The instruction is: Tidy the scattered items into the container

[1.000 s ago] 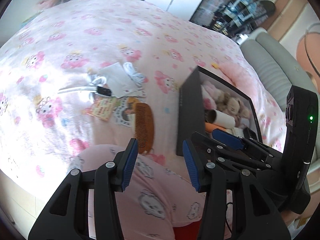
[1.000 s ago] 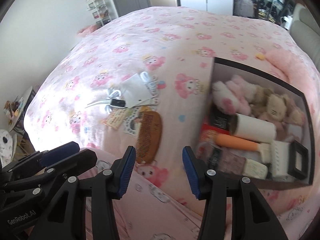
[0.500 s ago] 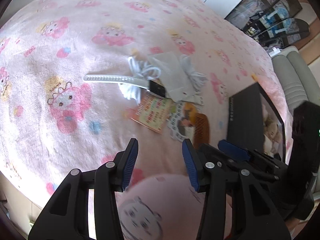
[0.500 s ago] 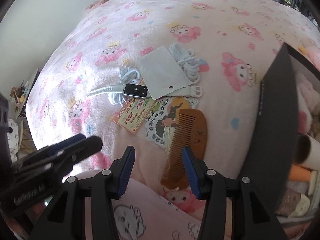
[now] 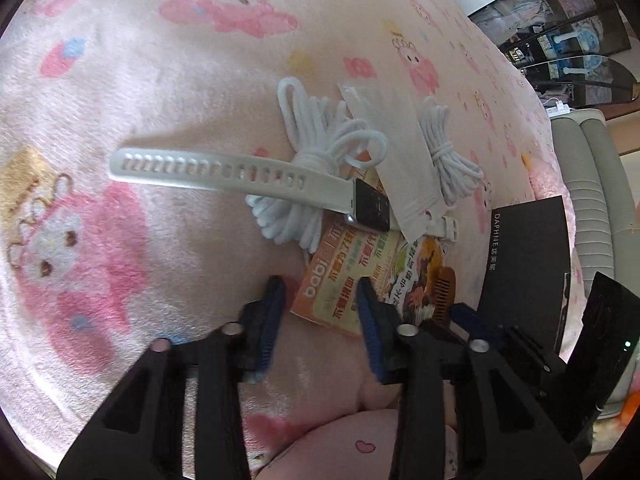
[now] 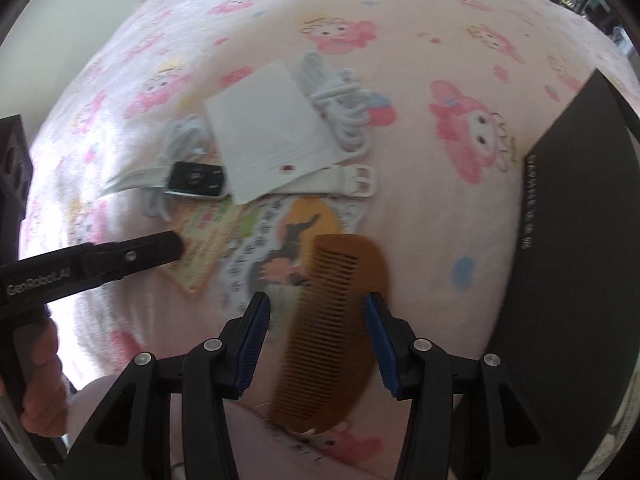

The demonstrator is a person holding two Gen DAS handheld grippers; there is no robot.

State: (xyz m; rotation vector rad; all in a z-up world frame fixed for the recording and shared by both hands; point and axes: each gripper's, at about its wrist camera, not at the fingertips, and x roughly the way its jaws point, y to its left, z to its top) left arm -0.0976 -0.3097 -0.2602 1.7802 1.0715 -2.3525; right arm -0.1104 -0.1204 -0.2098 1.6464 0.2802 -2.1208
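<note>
My left gripper (image 5: 320, 312) is open, low over the pink blanket, its jaws astride the near corner of an orange card (image 5: 344, 280). Beyond it lie a white-strapped smartwatch (image 5: 280, 188), two white cable coils (image 5: 320, 148), a white pouch (image 5: 396, 152) and a printed leaflet (image 5: 416, 268). My right gripper (image 6: 316, 340) is open, its jaws on either side of the brown wooden comb (image 6: 332, 320) without touching it. The black box (image 6: 576, 280) stands at the right. The left gripper shows in the right wrist view (image 6: 168, 246) by the orange card (image 6: 200, 244).
The blanket (image 5: 120, 80) covers a bed. A grey sofa (image 5: 592, 184) and dark shelves (image 5: 560, 40) stand beyond the black box (image 5: 524, 260). My pink-clothed knee (image 6: 280, 452) is just under the right gripper.
Both grippers have moved forward and down toward the pile. The left now reaches the orange card; the right now straddles the comb. Both stay open.
</note>
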